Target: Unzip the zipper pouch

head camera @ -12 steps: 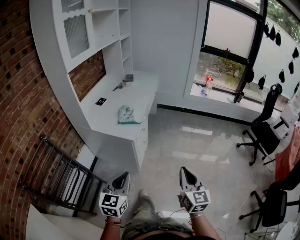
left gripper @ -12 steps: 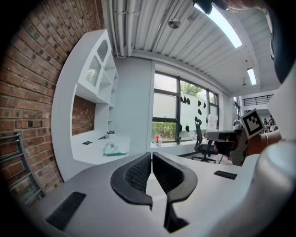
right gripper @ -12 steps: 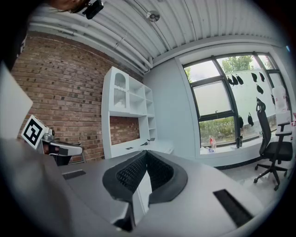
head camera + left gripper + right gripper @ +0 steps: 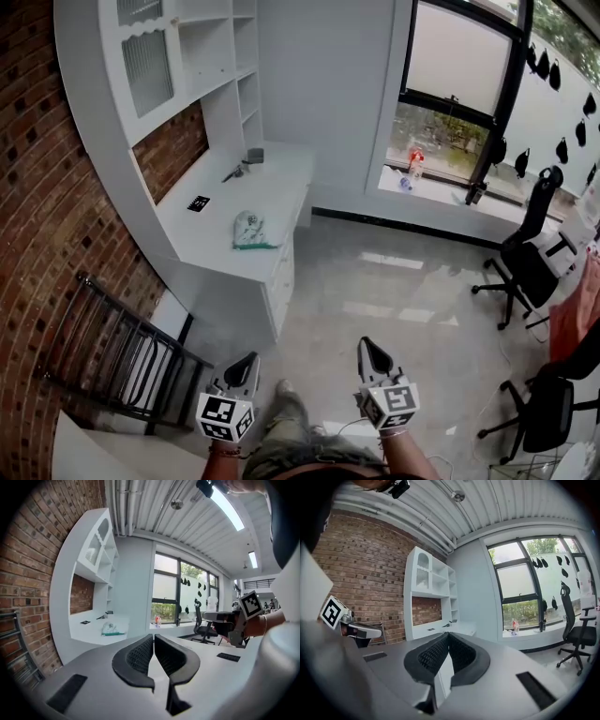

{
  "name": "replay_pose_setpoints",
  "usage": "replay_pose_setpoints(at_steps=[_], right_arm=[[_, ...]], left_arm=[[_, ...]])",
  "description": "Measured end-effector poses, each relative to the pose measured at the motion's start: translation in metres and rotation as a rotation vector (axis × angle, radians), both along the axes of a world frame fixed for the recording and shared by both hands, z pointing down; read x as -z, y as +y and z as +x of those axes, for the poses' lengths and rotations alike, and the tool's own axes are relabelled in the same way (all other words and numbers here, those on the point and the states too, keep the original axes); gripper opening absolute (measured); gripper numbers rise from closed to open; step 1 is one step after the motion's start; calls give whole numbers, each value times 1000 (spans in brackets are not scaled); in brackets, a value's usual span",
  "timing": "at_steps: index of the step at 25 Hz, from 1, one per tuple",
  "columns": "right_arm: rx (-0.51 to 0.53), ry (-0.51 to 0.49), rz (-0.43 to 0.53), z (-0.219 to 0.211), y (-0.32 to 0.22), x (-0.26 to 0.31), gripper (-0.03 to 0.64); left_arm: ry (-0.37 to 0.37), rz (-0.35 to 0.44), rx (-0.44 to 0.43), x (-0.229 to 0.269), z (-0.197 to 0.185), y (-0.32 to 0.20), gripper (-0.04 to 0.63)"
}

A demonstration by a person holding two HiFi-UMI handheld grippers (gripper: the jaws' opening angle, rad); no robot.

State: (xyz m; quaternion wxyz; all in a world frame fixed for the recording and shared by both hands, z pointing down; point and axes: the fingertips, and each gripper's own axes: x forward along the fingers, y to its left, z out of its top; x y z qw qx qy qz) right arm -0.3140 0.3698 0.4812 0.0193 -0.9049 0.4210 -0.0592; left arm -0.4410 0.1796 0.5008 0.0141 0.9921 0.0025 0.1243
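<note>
Zipper pouch (image 4: 248, 231): lies flat on the white desk (image 4: 277, 187), near its front edge, with a green strip along its near side. We cannot tell from this range how far the zipper is closed. Nothing touches it.

Also on the desk: a small black tag (image 4: 198, 202) to the pouch's left and some dark objects (image 4: 246, 161) toward the back, all apart from the pouch.

Left gripper (image 4: 249, 358): low in the head view, over the floor beside the person's leg (image 4: 286, 433), well apart from the desk. Its own view shows the jaws pressed together with nothing between them.

Right gripper (image 4: 367, 345): beside the left one, also over the floor. Its jaws are closed tip to tip and empty.

Compared with half a second ago:
- The pouch has the same spot and the same lie on the desk.
- Both grippers are about where they were, and the left one's marker cube sits slightly lower in the frame.
- The whole scene has drifted a little to the left, so we read this as the head camera shifting, not the objects.
- The jaws look unchanged on both sides.
</note>
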Motion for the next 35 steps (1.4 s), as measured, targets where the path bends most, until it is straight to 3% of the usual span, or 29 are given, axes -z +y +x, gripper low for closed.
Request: replay_pose_setpoints(at_steps=[5, 10, 11, 12, 16, 18, 21, 23, 29, 35], right_arm=[[-26, -19, 7, 5, 5, -4, -2], [36, -50, 32, 1, 3, -9, 12], [54, -54, 38, 1, 3, -9, 57], [70, -55, 41, 1, 2, -9, 142], [113, -47, 41, -2, -3, -10, 216], [141, -43, 46, -4, -4, -10, 274], [194, -43, 53, -7, -8, -8, 397], [221, -50, 53, -9, -11, -9, 451], [275, -40, 55, -9, -17, -11, 562], [254, -33, 55, 1, -13, -12, 574]], left_arm=[[21, -16, 10, 3, -4, 3, 12], [-4, 0, 1, -5, -8, 8, 16], [-9, 2, -6, -5, -6, 10, 35], [-12, 0, -14, -6, -4, 11, 78], [-18, -6, -36, -6, 1, 13, 249], [-5, -22, -43, -3, 3, 16, 298], [29, -63, -82, 5, 10, 25, 426], [25, -52, -106, 5, 12, 30, 484], [17, -35, -92, 6, 20, 28, 568], [3, -30, -81, 3, 25, 26, 569]])
